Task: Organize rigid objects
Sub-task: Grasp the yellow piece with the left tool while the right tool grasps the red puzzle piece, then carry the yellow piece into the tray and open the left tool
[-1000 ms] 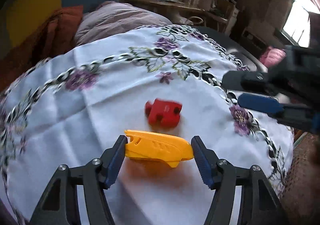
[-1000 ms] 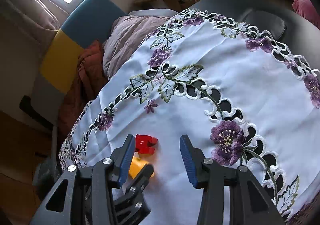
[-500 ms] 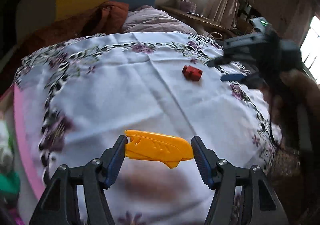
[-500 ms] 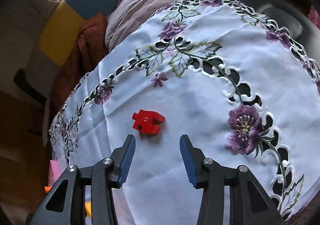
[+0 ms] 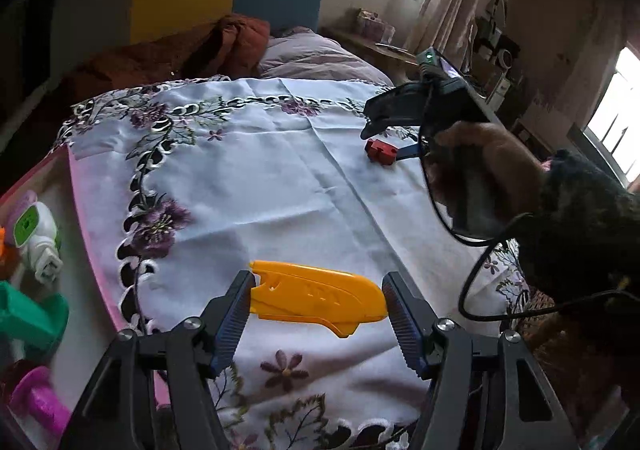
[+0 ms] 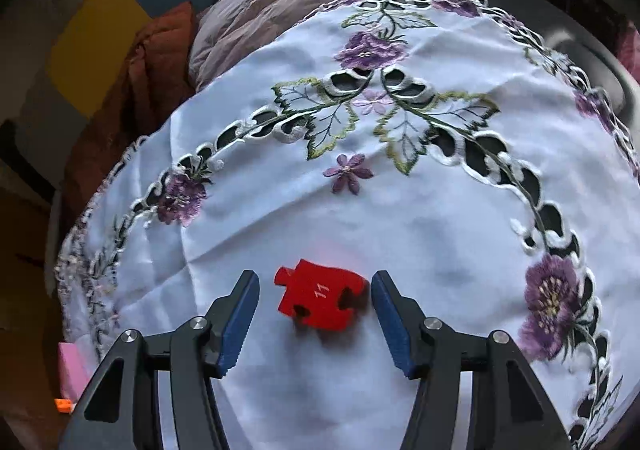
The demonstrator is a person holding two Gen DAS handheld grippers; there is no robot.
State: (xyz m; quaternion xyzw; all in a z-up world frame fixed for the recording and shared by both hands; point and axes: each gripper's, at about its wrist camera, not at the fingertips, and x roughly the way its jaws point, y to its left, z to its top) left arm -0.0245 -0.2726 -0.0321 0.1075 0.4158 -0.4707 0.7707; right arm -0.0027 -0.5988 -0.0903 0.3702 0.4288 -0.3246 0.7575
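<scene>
My left gripper is shut on a long yellow plastic piece and holds it above the near part of the embroidered tablecloth. A red puzzle piece marked 11 lies flat on the cloth. My right gripper is open, with the red piece between its blue pads, neither pad touching it. In the left wrist view the right gripper and the hand holding it are at the red piece on the far right of the table.
A pink-rimmed tray at the table's left edge holds several toys: a white and green one, a green one, a magenta one. A cable hangs from the right gripper. A bed with pillows lies behind.
My left gripper has carried the yellow piece back and left, away from the red piece, toward the tray. My right gripper has moved down so its open jaws straddle the red piece.
</scene>
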